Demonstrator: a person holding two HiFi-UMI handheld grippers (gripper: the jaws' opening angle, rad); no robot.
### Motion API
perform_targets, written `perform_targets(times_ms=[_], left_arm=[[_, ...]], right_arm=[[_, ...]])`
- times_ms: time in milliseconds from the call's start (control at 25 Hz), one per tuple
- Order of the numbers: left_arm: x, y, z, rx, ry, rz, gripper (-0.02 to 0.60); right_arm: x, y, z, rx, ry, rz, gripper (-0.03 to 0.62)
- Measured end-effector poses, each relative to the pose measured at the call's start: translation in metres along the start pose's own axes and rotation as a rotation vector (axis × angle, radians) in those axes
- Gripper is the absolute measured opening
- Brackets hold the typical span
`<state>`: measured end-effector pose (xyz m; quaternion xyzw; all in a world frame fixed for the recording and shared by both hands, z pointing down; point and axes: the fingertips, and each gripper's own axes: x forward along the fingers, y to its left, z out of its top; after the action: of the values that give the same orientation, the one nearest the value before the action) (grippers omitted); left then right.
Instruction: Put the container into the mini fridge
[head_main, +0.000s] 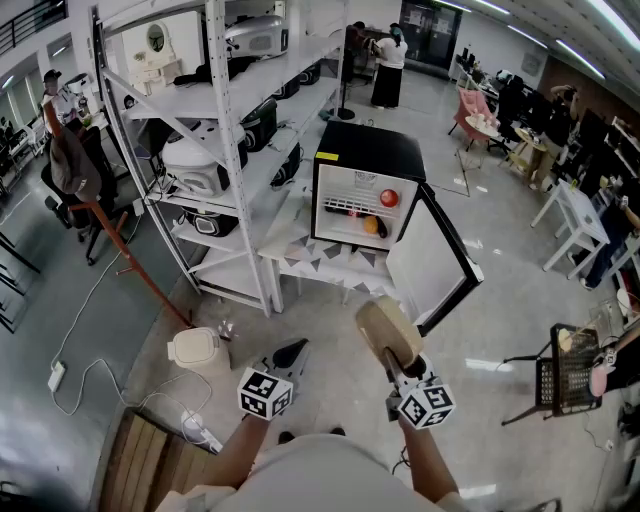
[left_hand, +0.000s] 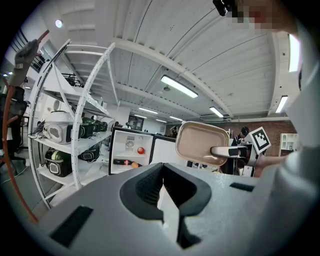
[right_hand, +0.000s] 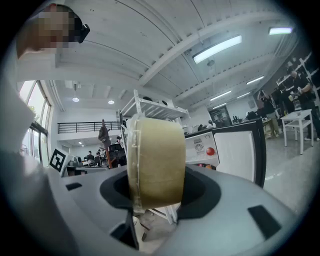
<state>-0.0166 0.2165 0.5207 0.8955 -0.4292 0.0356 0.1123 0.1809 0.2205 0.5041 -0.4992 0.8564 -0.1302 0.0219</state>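
Note:
The beige, round-cornered container is held up on its side, and my right gripper is shut on it. In the right gripper view the container fills the space between the jaws of that gripper. The black mini fridge stands ahead on a low white table. Its door hangs open to the right. Inside are a red ball, an orange fruit and a bottle. My left gripper is shut and empty, left of the container. The left gripper view shows the container up at the right and the fridge beyond.
A white shelving rack loaded with rice cookers stands left of the fridge. A cream cooker sits on the floor near a wooden crate and cables. A black wire basket stand is at the right. People and desks are far behind.

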Motion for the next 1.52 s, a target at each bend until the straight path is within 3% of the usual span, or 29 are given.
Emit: perform_targets(times_ms=[480,720,1520], left_arm=[[0.007,-0.002,0.004,-0.003,-0.002,0.0,0.005],[0.012,-0.004,0.005,-0.006,0.0,0.006,0.005],[0.048,-0.031,-0.002,-0.037,0.009,0.091,0.005]], right_arm=[[0.0,-0.003,0.003,0.007,0.001,-0.001,0.21],[-0.001,-0.008,0.005,0.061,-0.012,0.016,0.21],[0.005,-0.059,0.013,0.095,-0.003,0.105,0.209]])
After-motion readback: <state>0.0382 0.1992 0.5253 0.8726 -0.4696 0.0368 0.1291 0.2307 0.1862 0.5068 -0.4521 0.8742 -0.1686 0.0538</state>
